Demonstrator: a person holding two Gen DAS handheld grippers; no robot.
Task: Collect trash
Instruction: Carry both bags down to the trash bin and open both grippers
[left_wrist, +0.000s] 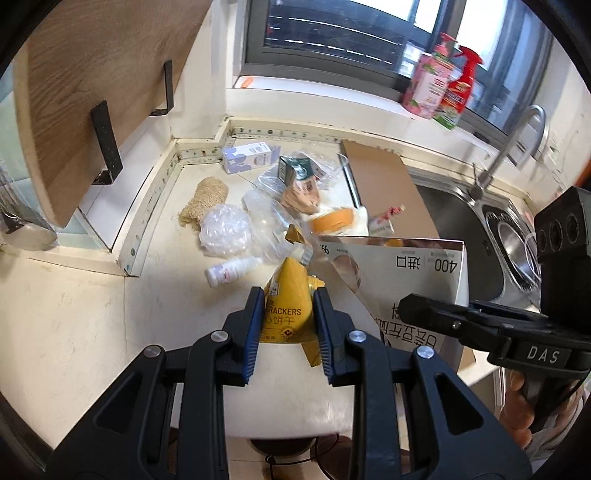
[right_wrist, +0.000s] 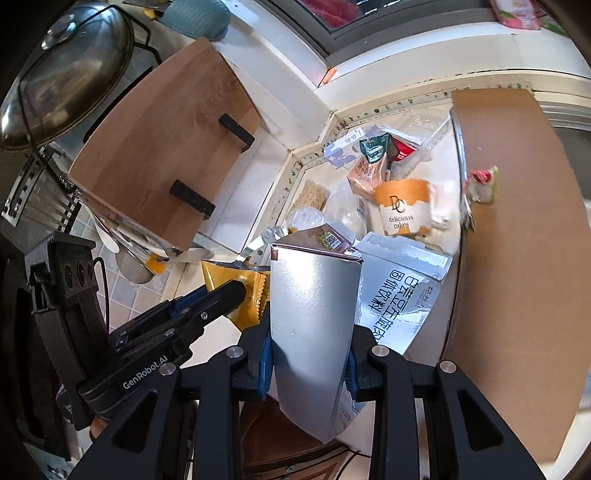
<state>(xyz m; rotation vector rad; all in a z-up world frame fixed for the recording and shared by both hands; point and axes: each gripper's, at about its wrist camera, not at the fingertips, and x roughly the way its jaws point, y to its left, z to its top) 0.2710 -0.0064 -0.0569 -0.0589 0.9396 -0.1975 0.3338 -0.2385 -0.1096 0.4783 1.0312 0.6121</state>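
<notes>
Two pieces of trash are in hand: the left gripper (left_wrist: 288, 325) has its jaws clamped on a yellow cracker wrapper (left_wrist: 286, 295), and the right gripper (right_wrist: 310, 354) has its jaws clamped on a silver carton (right_wrist: 314, 325). Both are held above the surface (left_wrist: 74, 332), so the carry-off step appears under way. No bin shows. More litter, including a cake cup (right_wrist: 404, 206) and small white bottle (left_wrist: 232, 271), waits behind; next comes a drop, then a return.
</notes>
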